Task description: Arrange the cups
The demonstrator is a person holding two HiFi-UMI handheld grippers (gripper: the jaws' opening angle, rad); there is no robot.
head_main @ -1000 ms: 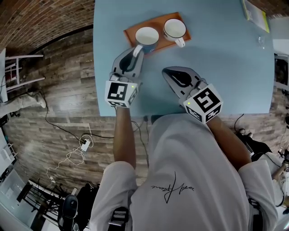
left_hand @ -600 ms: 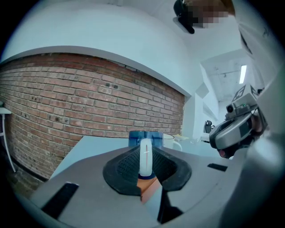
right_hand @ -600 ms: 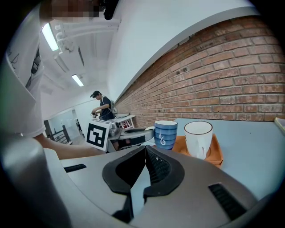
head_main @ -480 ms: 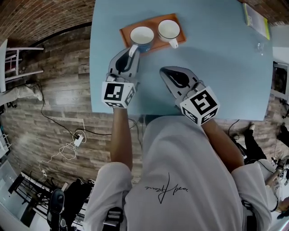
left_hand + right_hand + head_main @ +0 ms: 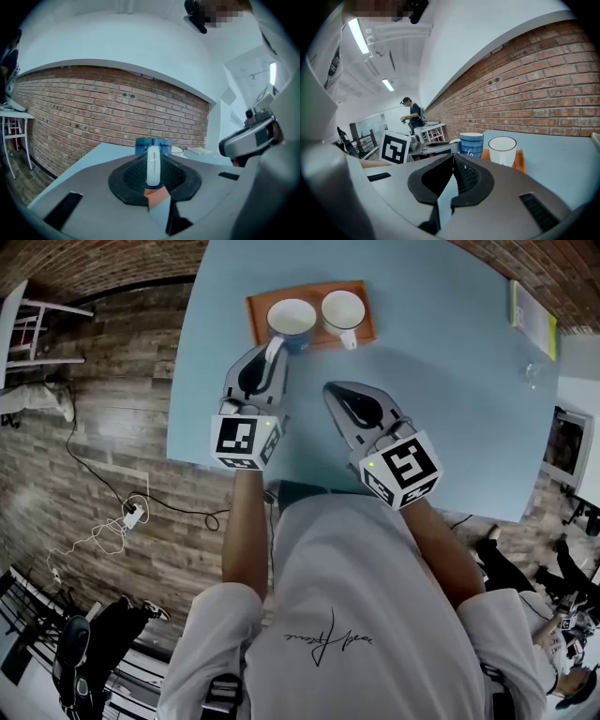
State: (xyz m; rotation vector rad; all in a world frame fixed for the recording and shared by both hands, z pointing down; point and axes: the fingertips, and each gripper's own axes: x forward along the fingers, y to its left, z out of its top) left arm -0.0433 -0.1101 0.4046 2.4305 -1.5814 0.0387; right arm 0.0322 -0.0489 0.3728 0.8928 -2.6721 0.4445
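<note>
Blue cup (image 5: 292, 317) sits top centre of the head view, on the left half of the orange tray (image 5: 365, 330). Its white handle (image 5: 153, 164) is clamped between the jaws of the left hand-held gripper (image 5: 271, 354). White cup (image 5: 342, 309) is just right of it on the same tray, handle toward the person. Right hand-held gripper (image 5: 331, 391) is closed and empty, mid-frame over the light-blue counter (image 5: 450, 409), apart from the tray.
</note>
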